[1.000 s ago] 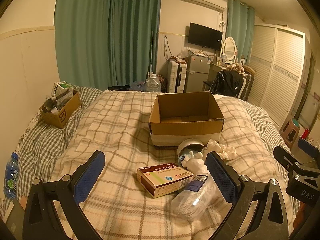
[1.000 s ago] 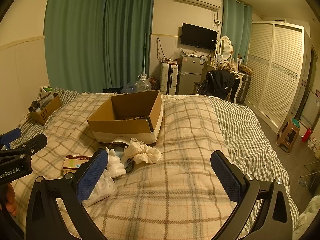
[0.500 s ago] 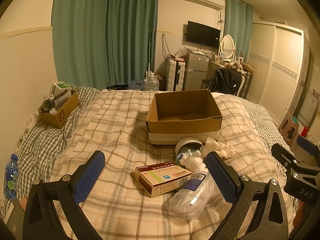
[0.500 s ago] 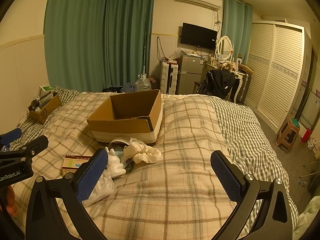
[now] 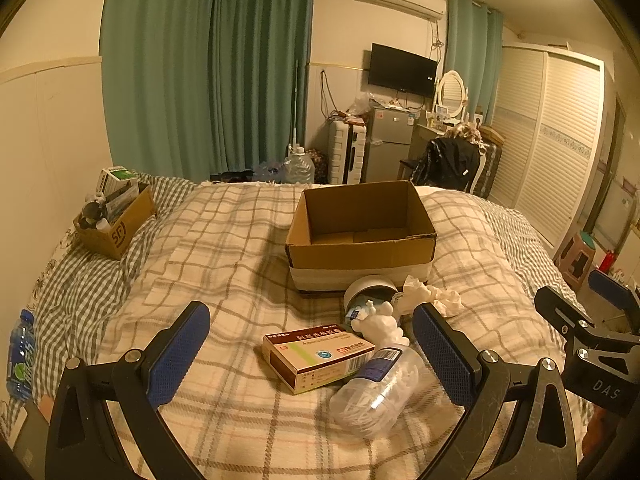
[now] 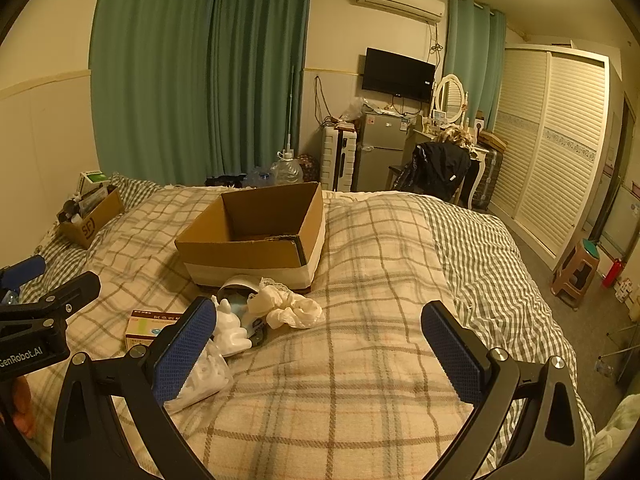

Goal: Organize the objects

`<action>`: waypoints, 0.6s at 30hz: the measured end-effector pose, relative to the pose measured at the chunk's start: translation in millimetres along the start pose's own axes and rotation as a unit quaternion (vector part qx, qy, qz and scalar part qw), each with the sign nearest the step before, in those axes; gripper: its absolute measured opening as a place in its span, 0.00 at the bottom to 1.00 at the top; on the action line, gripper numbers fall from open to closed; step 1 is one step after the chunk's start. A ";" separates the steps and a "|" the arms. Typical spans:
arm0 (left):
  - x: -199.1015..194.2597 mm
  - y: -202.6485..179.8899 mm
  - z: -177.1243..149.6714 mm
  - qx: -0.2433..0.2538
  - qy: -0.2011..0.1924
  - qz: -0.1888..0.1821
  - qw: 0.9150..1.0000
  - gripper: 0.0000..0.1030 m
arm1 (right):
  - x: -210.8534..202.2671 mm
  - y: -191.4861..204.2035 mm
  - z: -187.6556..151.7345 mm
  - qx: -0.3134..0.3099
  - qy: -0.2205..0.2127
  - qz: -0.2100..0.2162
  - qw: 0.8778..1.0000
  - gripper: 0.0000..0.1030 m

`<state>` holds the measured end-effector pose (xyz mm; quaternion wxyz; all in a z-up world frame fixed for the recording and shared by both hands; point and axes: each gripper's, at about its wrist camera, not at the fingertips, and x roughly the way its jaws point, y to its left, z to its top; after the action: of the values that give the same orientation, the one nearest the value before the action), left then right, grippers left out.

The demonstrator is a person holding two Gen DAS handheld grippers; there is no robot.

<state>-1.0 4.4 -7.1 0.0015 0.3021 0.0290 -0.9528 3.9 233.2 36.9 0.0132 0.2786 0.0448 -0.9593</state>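
Observation:
An open empty cardboard box [image 5: 360,236] stands on the plaid bed; it also shows in the right wrist view [image 6: 256,240]. In front of it lie a medicine box [image 5: 318,356], a clear plastic bottle of cotton swabs [image 5: 376,396], a white figurine [image 5: 378,320], a round tin [image 5: 370,286] and a crumpled white cloth [image 5: 432,296]. My left gripper [image 5: 312,356] is open, hovering above the medicine box. My right gripper [image 6: 316,348] is open and empty, to the right of the pile, with the figurine [image 6: 230,326] and cloth [image 6: 288,308] by its left finger.
A small cardboard box [image 5: 114,220] full of items sits at the bed's far left. A water bottle [image 5: 20,356] lies at the left edge. Beyond the bed are curtains, a fridge [image 5: 388,148], a chair and a stool [image 6: 576,272].
The left gripper has drifted slightly, so the box and the pile sit a little further left in its view. The right gripper has hardly moved. Both stay open.

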 end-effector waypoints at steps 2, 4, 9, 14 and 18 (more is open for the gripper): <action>-1.4 -0.1 0.3 -0.002 0.002 0.000 1.000 1.00 | -1.0 -0.7 0.6 0.002 0.003 0.002 1.000 1.00; -6.6 -2.2 1.8 -0.003 -0.001 -0.004 1.000 1.00 | -4.9 -2.1 2.8 0.004 0.003 0.007 1.000 1.00; -19.2 -5.8 4.4 -0.004 -0.010 -0.009 1.000 1.00 | -19.8 -3.3 6.5 0.001 -0.007 0.004 1.000 1.00; -16.4 -12.7 0.4 -0.004 0.003 -0.014 1.000 1.00 | -26.4 -8.9 3.5 0.004 -0.005 0.000 1.000 1.00; 2.2 -26.8 -12.2 0.011 0.028 -0.022 0.999 1.00 | -24.3 -19.1 -0.7 0.015 -0.001 -0.006 1.000 1.00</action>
<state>3.7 31.9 -16.9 -0.0238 0.3278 0.0252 -0.9441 23.9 252.3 50.9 0.0028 0.2775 0.0317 -0.9602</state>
